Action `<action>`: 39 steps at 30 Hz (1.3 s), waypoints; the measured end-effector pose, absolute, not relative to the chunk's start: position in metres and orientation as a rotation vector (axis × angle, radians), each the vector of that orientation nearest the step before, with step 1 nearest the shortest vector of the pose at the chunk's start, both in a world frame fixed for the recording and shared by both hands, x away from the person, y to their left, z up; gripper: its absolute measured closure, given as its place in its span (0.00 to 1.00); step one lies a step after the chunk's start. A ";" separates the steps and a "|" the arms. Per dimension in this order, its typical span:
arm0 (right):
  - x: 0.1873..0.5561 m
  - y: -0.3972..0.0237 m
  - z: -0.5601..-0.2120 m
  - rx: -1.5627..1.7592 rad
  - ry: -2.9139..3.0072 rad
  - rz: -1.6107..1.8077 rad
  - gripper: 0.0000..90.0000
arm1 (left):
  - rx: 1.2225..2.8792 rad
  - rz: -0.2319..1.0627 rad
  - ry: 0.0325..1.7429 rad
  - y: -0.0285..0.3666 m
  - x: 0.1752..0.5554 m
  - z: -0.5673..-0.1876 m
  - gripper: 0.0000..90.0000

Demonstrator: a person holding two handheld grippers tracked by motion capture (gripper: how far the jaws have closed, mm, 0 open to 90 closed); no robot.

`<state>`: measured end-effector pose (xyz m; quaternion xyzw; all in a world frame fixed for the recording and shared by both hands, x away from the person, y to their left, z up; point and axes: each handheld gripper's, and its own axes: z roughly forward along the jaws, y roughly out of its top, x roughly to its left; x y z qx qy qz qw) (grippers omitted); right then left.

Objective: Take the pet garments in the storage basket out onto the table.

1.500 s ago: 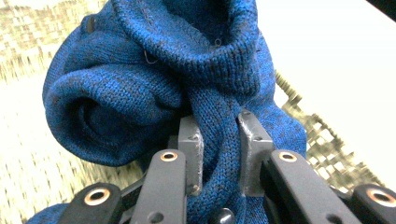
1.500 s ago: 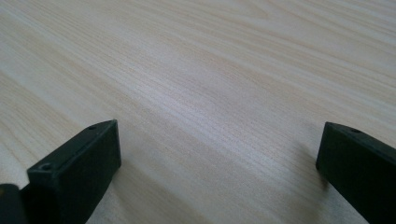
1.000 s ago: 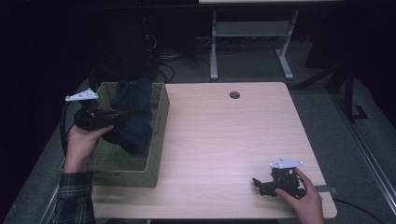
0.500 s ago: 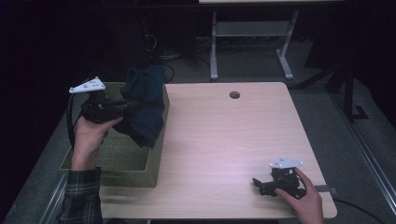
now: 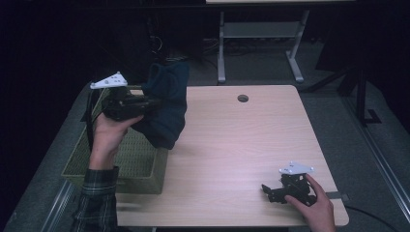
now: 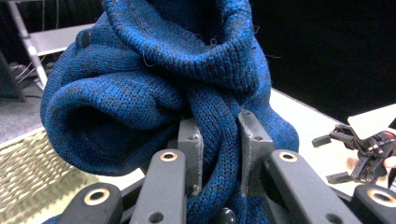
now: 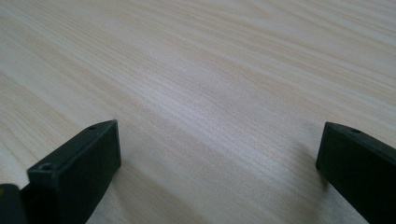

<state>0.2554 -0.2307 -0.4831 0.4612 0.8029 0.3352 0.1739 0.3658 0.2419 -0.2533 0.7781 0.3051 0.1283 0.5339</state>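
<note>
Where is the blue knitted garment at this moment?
In the high view the blue knitted garment hangs at the table's left, clamped in the left gripper, above the green basket rim and the table edge beside it.

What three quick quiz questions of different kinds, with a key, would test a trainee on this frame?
1. True or false: the left gripper is shut on the blue knitted garment.
2. Where does the right gripper rest? A) in the basket B) on the table C) in the air above the table
3. Fill in: the garment hangs partly over the woven green ____.

Key: 1 true: the knit is pinched between the pads. 2 B: it sits on the wooden table, jaws apart, nothing between them. 3 basket.
</note>
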 end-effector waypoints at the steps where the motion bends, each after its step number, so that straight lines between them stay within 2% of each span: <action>1: 0.255 -0.231 -0.483 1.308 2.276 0.951 0.00 | 1.858 0.304 0.720 0.238 0.367 -0.252 0.82; 20: 0.255 -0.231 -0.483 1.306 2.277 0.951 0.00 | 1.933 0.246 0.603 0.165 0.384 -0.250 0.82; 39: 0.255 -0.231 -0.483 1.301 2.280 0.950 0.00 | 2.019 0.137 0.526 0.084 0.404 -0.288 0.82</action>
